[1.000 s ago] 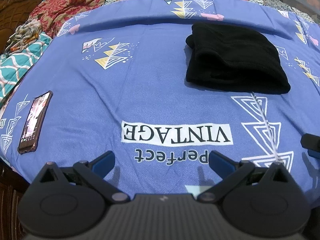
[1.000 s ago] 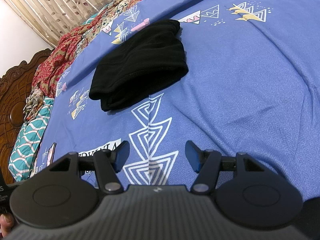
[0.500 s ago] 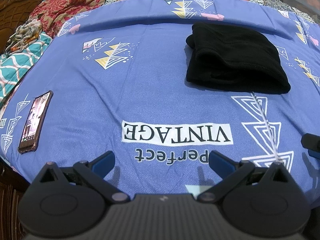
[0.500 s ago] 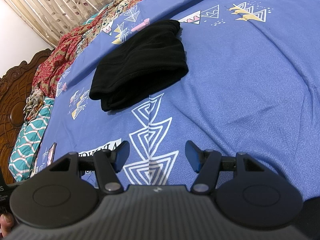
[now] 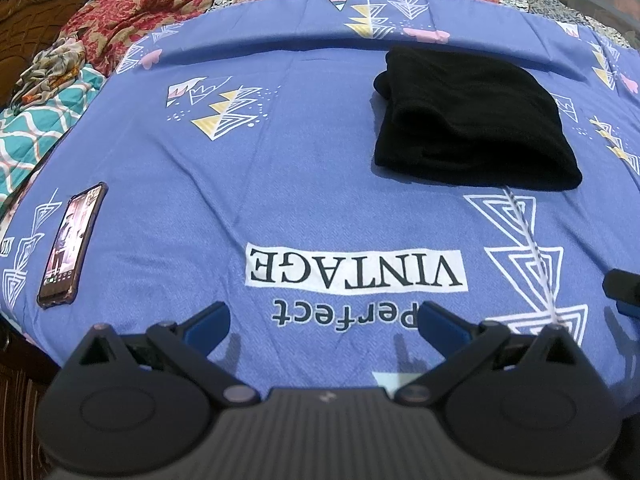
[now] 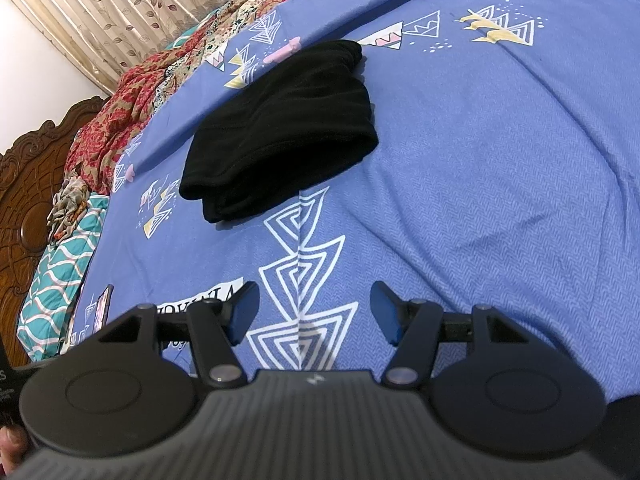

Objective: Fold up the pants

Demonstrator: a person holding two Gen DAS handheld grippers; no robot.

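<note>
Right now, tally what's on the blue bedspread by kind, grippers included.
Folded black pants: 1
Phone: 1
Grippers, both open and empty: 2, left gripper, right gripper
Total: 4

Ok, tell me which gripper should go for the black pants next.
Right, probably. In its view the pants lie nearly straight ahead of the open right gripper, just up and left. From the open left gripper they sit well off to the upper right. Neither touches them.
</note>
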